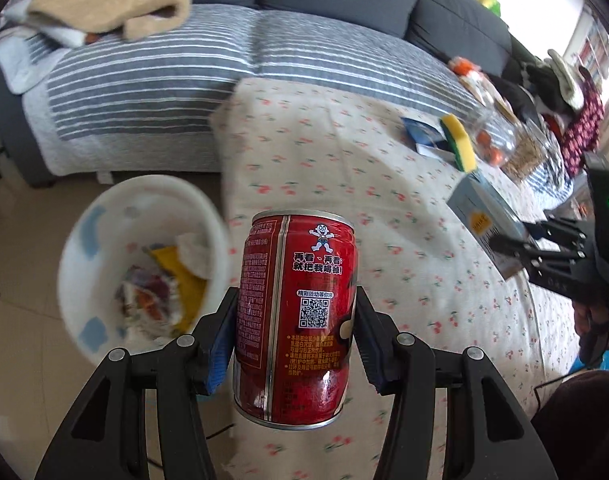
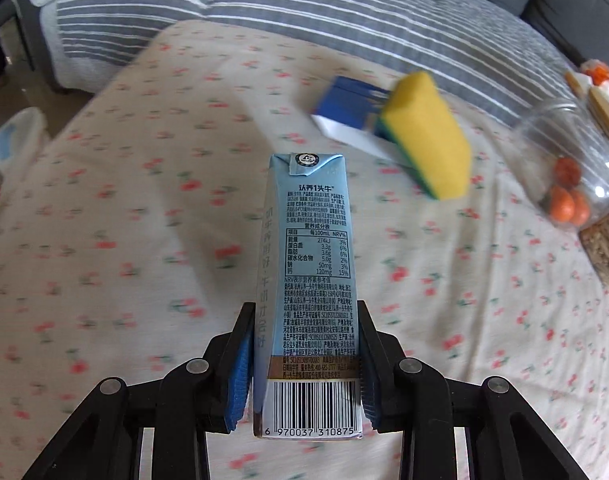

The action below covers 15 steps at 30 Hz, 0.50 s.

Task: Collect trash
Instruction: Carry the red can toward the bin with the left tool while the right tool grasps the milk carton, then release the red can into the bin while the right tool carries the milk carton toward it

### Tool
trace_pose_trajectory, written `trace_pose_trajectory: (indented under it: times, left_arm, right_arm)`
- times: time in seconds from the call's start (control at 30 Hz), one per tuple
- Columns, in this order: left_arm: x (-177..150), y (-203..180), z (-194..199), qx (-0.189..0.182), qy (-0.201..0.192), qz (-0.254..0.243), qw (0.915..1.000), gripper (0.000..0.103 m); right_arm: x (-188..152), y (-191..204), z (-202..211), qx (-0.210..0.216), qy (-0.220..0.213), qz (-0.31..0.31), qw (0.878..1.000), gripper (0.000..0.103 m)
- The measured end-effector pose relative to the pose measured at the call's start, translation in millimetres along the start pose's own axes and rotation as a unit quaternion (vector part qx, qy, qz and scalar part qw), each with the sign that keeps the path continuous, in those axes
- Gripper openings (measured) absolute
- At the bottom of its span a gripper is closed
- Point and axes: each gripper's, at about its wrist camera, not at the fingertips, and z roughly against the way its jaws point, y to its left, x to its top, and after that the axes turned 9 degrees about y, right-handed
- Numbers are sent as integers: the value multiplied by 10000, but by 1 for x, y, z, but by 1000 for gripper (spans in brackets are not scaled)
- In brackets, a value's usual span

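Observation:
My left gripper (image 1: 294,340) is shut on a red drink can (image 1: 296,312), held upright above the left edge of the floral-cloth table (image 1: 384,200). A white trash bin (image 1: 140,264) with wrappers and tissue inside stands on the floor just left of the can. My right gripper (image 2: 302,364) is shut on a light blue milk carton (image 2: 308,280), held above the table. The right gripper also shows at the far right of the left wrist view (image 1: 516,248), with the carton (image 1: 480,216) in it. The bin's edge shows at the left of the right wrist view (image 2: 8,140).
A yellow-green sponge (image 2: 424,136) and a blue-white box (image 2: 352,112) lie on the table beyond the carton. A clear jar with orange balls (image 2: 572,168) lies at the right. A grey sofa with a striped cover (image 1: 184,80) stands behind the table.

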Motion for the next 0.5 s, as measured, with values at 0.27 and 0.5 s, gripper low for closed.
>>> trace_pose_trajectory:
  times: [0.27, 0.5]
  left_arm:
    - [-11, 56, 14, 211, -136, 613, 9978, 57]
    - [-11, 91, 10, 481, -218, 899, 9945, 57]
  right_arm:
    - [-4, 50, 14, 161, -21, 329, 9993, 39]
    - [1, 82, 19, 424, -51, 445, 9981, 39]
